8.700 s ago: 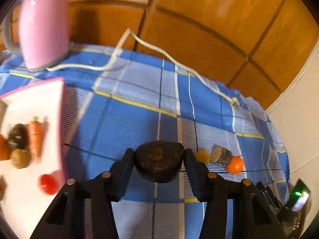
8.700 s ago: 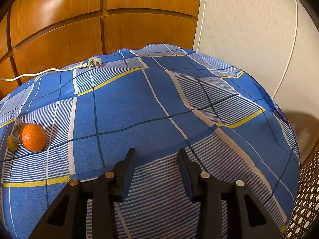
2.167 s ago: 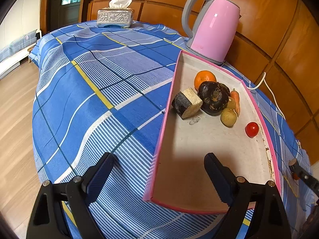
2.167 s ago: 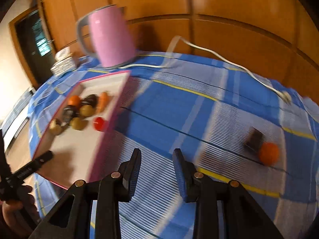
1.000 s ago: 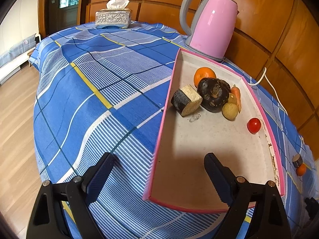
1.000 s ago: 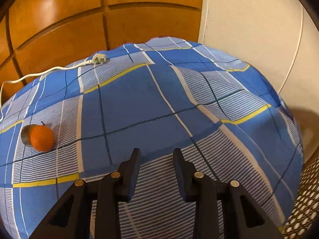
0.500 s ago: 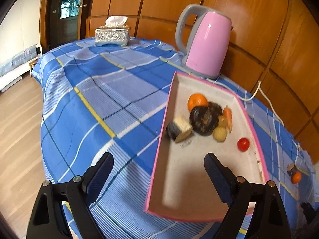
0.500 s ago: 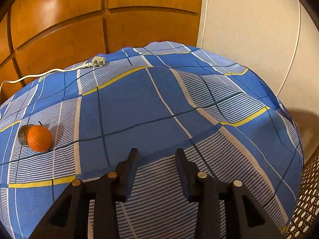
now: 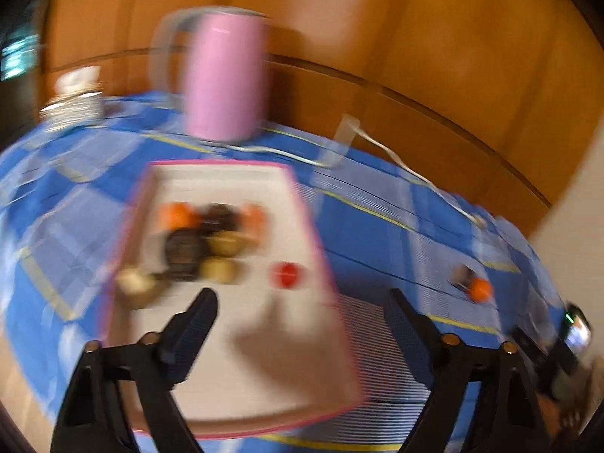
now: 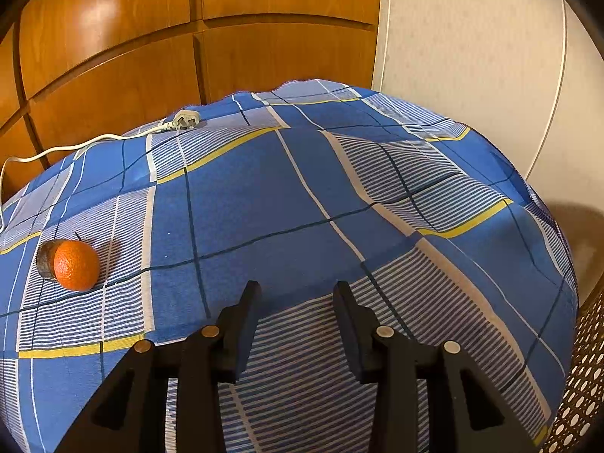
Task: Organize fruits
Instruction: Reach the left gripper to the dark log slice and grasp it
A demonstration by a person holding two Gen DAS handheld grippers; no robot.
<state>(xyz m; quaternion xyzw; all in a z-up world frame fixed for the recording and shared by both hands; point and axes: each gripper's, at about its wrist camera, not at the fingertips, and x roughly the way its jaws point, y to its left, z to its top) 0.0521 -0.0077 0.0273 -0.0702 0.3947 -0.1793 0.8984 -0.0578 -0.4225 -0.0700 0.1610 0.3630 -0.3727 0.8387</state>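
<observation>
The left wrist view is blurred by motion. A pink-rimmed white tray [image 9: 294, 196] lies on the blue checked cloth and holds several fruits and vegetables, among them an orange [image 9: 175, 216], dark pieces [image 9: 185, 251] and a red tomato [image 9: 287, 275]. My left gripper [image 9: 300, 302] is open and empty above the tray's near part. An orange [image 9: 478, 290] with a dark piece [image 9: 461, 275] beside it lies on the cloth far to the right. In the right wrist view the same orange [image 10: 75, 265] and dark piece [image 10: 44, 258] lie at the left. My right gripper [image 10: 296, 294] is open and empty, apart from them.
A pink kettle [image 9: 226, 75] stands behind the tray, its white cord [image 9: 377, 147] running right to a plug [image 10: 185, 120]. A tissue box [image 9: 73, 104] stands at the far left. The wooden wall is behind; the table's edge drops off at the right [image 10: 558, 264].
The left gripper has swung quickly to the right, so the tray is now seen end-on and the loose orange is in view. The right gripper has barely moved.
</observation>
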